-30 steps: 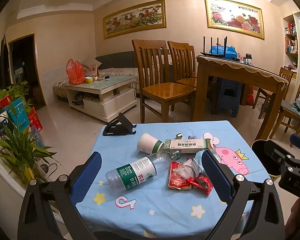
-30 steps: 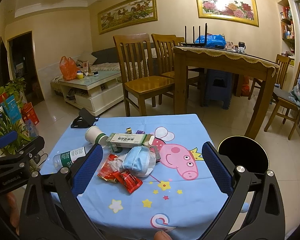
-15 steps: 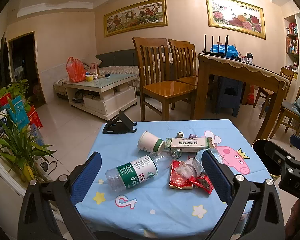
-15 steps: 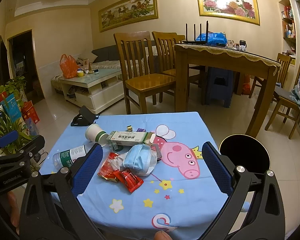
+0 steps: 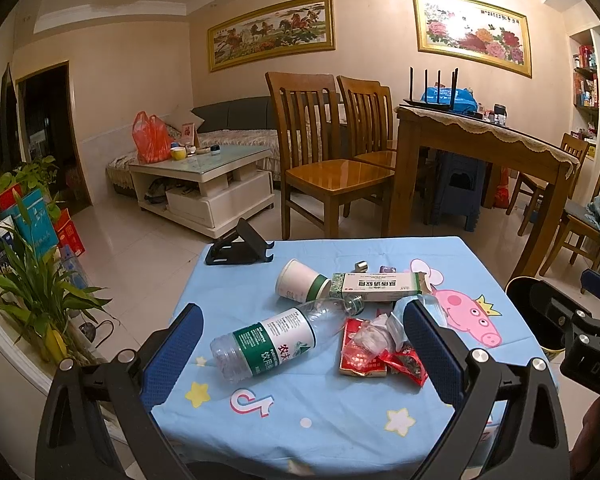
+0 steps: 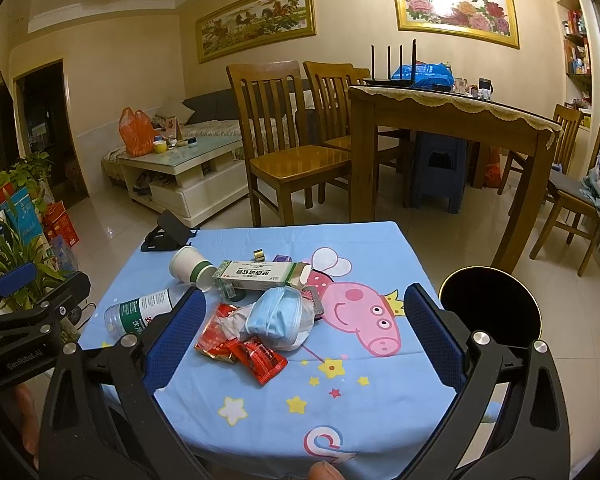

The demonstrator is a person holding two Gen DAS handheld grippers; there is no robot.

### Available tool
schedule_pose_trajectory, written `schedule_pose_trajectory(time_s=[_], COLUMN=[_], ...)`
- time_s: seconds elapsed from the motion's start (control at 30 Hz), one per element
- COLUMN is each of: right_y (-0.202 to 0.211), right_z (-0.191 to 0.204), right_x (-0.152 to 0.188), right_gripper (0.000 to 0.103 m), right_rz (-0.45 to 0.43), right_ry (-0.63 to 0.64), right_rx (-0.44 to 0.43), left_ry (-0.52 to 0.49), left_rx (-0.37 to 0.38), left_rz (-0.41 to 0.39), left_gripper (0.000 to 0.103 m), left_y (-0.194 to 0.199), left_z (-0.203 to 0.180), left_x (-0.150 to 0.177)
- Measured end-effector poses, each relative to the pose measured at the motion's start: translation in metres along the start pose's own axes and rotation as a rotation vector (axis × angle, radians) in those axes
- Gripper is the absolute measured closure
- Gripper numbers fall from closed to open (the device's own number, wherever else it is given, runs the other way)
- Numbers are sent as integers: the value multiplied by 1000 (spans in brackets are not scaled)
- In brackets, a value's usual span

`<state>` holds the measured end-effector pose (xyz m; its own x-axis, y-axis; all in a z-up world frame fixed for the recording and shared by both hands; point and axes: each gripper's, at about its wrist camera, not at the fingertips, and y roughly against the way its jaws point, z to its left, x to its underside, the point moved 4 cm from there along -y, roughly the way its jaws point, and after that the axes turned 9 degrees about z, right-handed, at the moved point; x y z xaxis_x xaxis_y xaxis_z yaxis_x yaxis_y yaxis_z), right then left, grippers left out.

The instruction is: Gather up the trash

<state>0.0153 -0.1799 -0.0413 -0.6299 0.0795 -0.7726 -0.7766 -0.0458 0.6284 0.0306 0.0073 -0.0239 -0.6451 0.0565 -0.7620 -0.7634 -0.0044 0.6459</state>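
My right-hand finger hides the near edge of the blue mask point(image 5: 404, 314) in the left view, and in the right view my left-hand finger cuts off the neck end of the plastic bottle point(image 6: 138, 314). What lies under the mask I cannot make out beyond a crumple of clear wrapper point(image 6: 230, 322) and a strip of grey foil at its far side. Two small things beyond the box, one metallic and one purple, are too small to name.

The trash sits in one heap near the middle of the blue tablecloth point(image 6: 340, 408). The bottle lies on its side, cap end toward a paper cup point(image 5: 300, 282) that is also tipped over. A long green-and-white box point(image 5: 380, 286) lies flat just beyond the mask, touching the cup's mouth. Red wrappers point(image 6: 244, 354) lie on the near side of the heap, partly under the mask.

My left gripper point(image 5: 300, 354) hangs above the near table edge with its fingers spread wide, the bottle framed between them, nothing held. My right gripper point(image 6: 304, 338) is likewise spread wide and empty, with the mask and red wrappers between its fingers.

A black phone stand point(image 5: 240, 246) sits at the far left corner, well apart from the heap. A black round bin point(image 6: 490, 308) stands on the floor just off the table's right edge. The near half of the cloth is bare, as is its right side over the pig print. A wooden chair point(image 6: 288, 148) stands beyond the far edge.
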Motion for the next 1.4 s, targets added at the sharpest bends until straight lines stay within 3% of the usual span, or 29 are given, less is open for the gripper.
schedule_pose_trajectory(time_s=[0.73,0.87,1.0,1.1,1.2,1.27,1.33,1.4], right_y=[-15,-36,-75,-103,-130,-140,-153,-157], right_z=[10,9,-18,-16,16,50,95,139], right_x=[5,2,-4,-12,-15,-16,-14,-10], right_gripper=[5,5,5,5,5,5,5,5], right_rz=[38,86,209,295,352,369,412,414], right_ry=[17,44,-17,16,88,162,234,330], right_rx=[21,19,26,-38,-96,-191,-364,-434], left_ry=[23,51,120,259,356,396,419,419], left_rx=[14,24,18,26,-26,-61,-73,-88], left_rz=[43,160,311,436,456,461,462,459], left_gripper=[6,6,6,6,6,6,6,6], left_y=[-20,-54,-101,-134,-145,-148,-148,-150], left_z=[15,42,93,153,197,219,233,241], left_x=[10,18,44,72,89,94,97,98])
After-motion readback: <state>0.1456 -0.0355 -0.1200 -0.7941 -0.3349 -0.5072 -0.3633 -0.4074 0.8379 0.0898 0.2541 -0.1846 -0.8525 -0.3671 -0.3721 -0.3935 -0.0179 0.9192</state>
